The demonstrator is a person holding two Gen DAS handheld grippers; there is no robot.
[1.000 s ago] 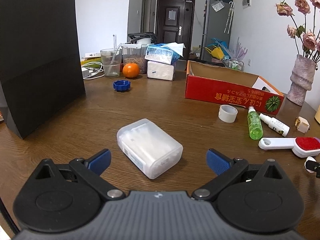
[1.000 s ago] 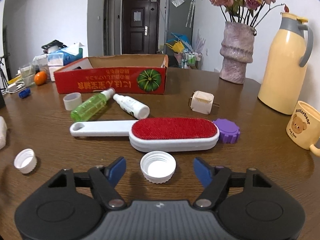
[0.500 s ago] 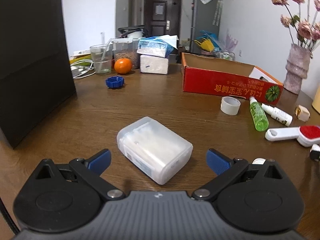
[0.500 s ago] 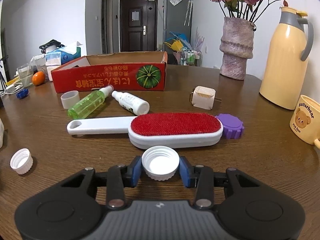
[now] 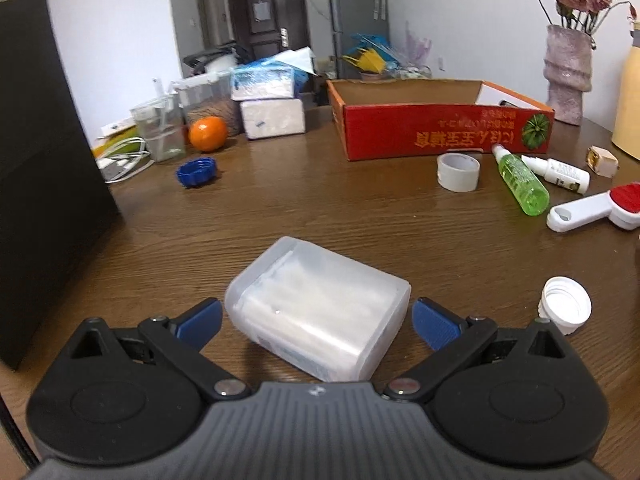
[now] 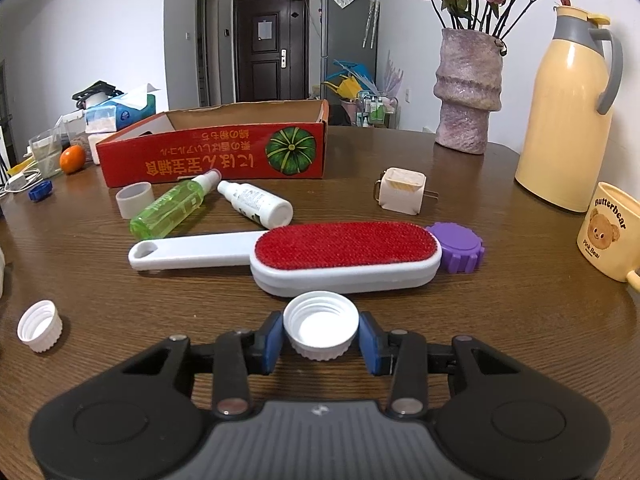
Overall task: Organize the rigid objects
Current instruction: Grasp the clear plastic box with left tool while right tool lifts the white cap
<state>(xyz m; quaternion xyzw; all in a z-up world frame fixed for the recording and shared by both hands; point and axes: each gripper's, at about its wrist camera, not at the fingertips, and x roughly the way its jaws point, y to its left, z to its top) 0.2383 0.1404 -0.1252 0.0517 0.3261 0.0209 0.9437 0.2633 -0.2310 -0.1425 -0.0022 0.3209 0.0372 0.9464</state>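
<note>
Tabletop (image 6: 500, 320) of dark wood carries all items. Red cardboard box (image 6: 216, 152) stands at the far centre, open side up. Lint brush (image 6: 288, 254) lies nearer, long axis left-right, handle pointing left, red pad facing up. Translucent plastic case (image 5: 316, 312) lies flat between the spread fingers of the left gripper (image 5: 316, 320); its long axis runs diagonally from far left to near right, and neither pad touches it. Green spray bottle (image 6: 172, 208) lies with nozzle toward the box. White bottle cap (image 6: 320, 328), open side up, is pinched between both blue pads of the right gripper (image 6: 320, 340), just near of the brush head.
</note>
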